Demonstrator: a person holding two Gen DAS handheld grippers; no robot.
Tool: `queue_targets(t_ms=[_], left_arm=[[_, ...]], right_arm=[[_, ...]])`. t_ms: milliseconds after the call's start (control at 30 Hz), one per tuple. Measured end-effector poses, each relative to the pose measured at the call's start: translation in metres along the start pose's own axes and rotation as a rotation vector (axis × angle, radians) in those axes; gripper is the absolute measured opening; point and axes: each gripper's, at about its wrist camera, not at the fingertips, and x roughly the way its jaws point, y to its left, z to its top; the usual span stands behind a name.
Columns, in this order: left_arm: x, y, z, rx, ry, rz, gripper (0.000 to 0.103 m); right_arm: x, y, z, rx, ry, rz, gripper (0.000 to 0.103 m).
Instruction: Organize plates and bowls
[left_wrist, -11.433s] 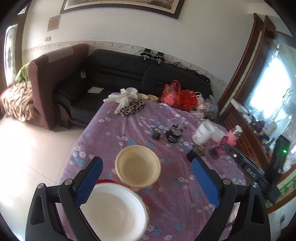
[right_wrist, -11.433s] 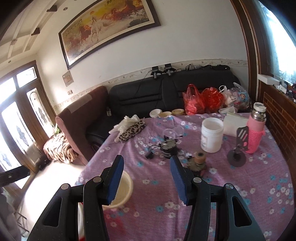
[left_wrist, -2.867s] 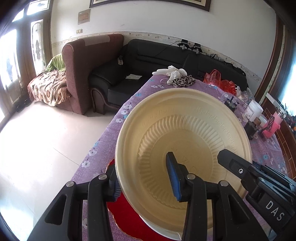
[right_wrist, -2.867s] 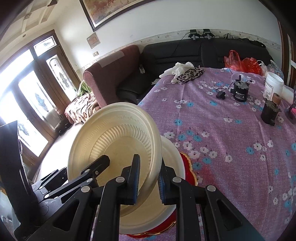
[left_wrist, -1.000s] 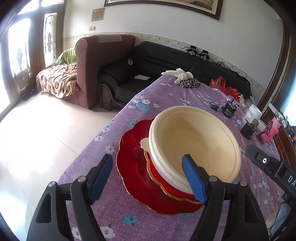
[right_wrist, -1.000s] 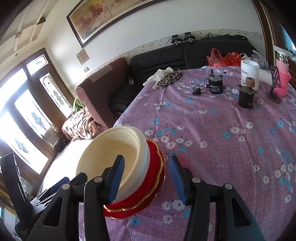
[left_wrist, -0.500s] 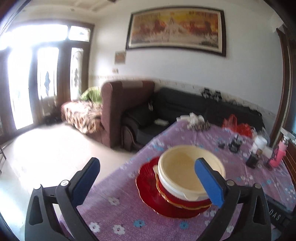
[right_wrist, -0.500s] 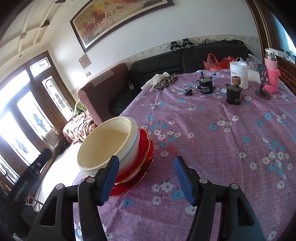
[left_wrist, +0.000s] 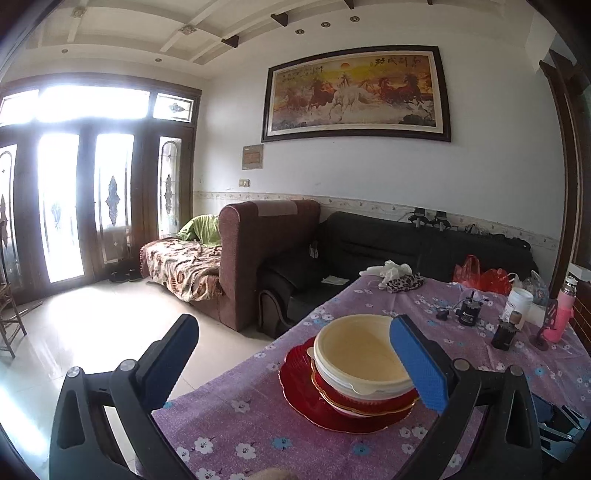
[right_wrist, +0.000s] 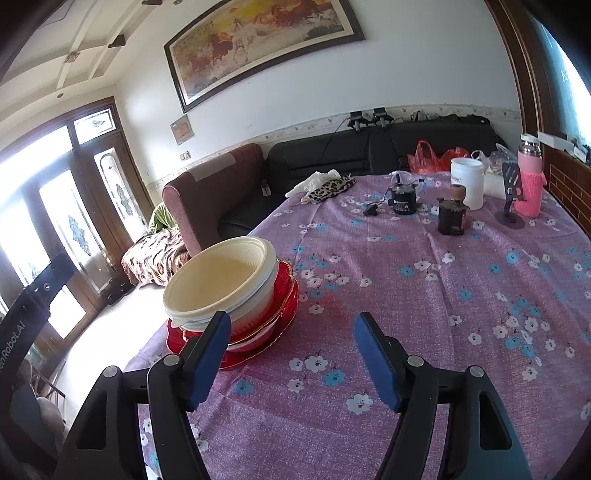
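Observation:
A cream bowl sits on top of a stack: a white bowl under it, red dishes below, and a wide red plate at the bottom, near the table's left corner. The stack also shows in the right wrist view, with the cream bowl on the red plate. My left gripper is open and empty, held back from the stack and above the table edge. My right gripper is open and empty, just right of the stack and near it.
The purple flowered tablecloth covers the table. At the far end stand a white jar, a pink bottle, a dark jar, a black device and a leopard cloth. Sofas lie beyond the table.
Both grippers have let go of the cream bowl, which now rests on the stack. Both have drawn back and opened wider; the left has lifted and tilted up.

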Motion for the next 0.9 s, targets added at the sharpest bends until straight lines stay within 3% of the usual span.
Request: queue_targets(t_ms=[233,467,900], left_arm=[[0.013,-0.006,-0.011,0.012,0.121,-0.011,0.103],[0.024,-0.011,-0.028,0.025,0.230,-0.032,0.103],[0.051,-0.019,-0.043,0.028,0.330,-0.081,0.103]], right_arm=[[-0.020,0.011,-0.013,-0.103,-0.059,-0.013,0.081],[-0.031,0.002,-0.022,-0.126,-0.085,0.014,0.084],[-0.011,0.002,-0.043,-0.195,-0.017,-0.013,0.086]])
